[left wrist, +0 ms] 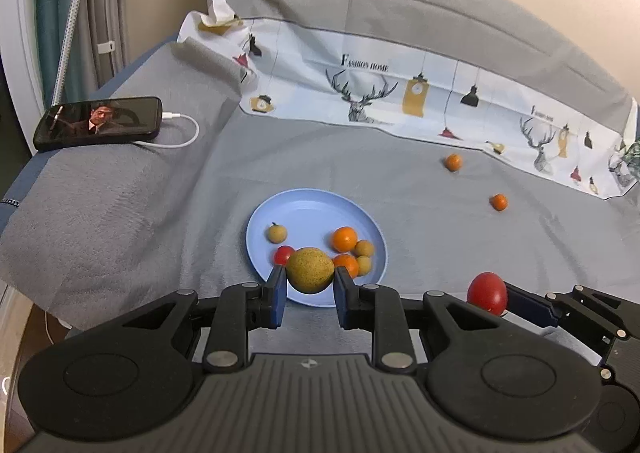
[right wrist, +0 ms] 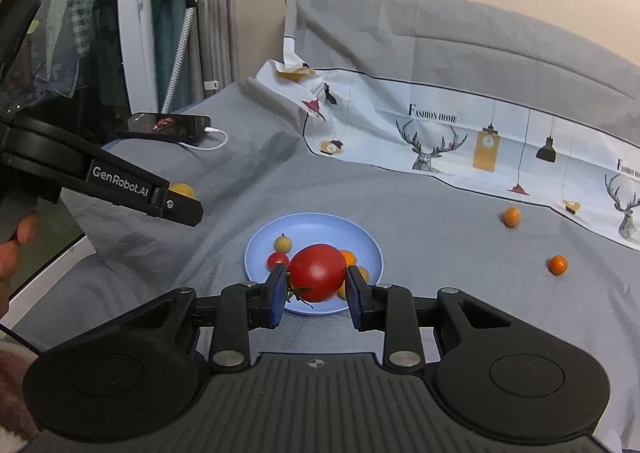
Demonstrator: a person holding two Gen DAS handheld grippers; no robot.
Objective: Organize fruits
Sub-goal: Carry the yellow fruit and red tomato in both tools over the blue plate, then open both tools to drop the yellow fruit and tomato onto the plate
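A blue plate [left wrist: 304, 205] sits on the grey cloth and holds several small fruits: oranges, tan round fruits and a small red tomato [left wrist: 283, 254]. My left gripper [left wrist: 310, 285] is shut on a tan round fruit [left wrist: 310, 270] above the plate's near rim. My right gripper [right wrist: 317, 285] is shut on a red tomato [right wrist: 317, 272] above the near side of the plate [right wrist: 312, 229]. The tomato also shows in the left wrist view [left wrist: 487, 293]. Two small oranges [left wrist: 453, 162] [left wrist: 499, 202] lie loose on the cloth to the right.
A phone [left wrist: 100, 121] with a white charging cable lies on a raised fold at the left. A printed white cloth [left wrist: 400, 93] runs along the back. The left gripper's body [right wrist: 120, 185] crosses the right wrist view at left.
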